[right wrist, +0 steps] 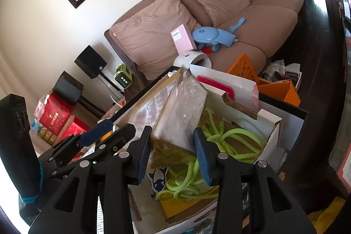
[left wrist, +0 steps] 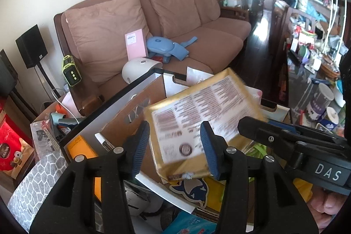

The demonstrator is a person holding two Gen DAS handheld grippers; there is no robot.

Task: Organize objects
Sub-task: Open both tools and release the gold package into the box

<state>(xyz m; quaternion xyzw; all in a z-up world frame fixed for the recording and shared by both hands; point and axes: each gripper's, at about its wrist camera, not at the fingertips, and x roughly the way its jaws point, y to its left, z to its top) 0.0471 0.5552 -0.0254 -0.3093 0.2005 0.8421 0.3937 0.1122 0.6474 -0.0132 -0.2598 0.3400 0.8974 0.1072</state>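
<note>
Brown upholstery fills the far side of both views: a sofa [left wrist: 175,21] at twelve o'clock, with a pink box [left wrist: 136,44] and a blue massager [left wrist: 163,46] lying on its seat. Nearer, an open cardboard box [right wrist: 271,137] is seen, cluttered with a green rope [right wrist: 223,141] and other loose items. Above it a gold-wrapped package [left wrist: 204,117], label side up and blurred, is held tilted between both tools.

The left gripper [left wrist: 175,144] is seen with its fingers set apart on either side of the package's near end; whether the pads still press cannot be told. The right gripper [right wrist: 172,152] straddles the package's other end in the same way, at five o'clock from the left view's centre, and its contact cannot be judged either.

A drop is judged the main risk: with neither grip certain, the package could slide off at a slant and be caught on the box flap or land on the rope. Snagging of the rope on a finger is also possible.
</note>
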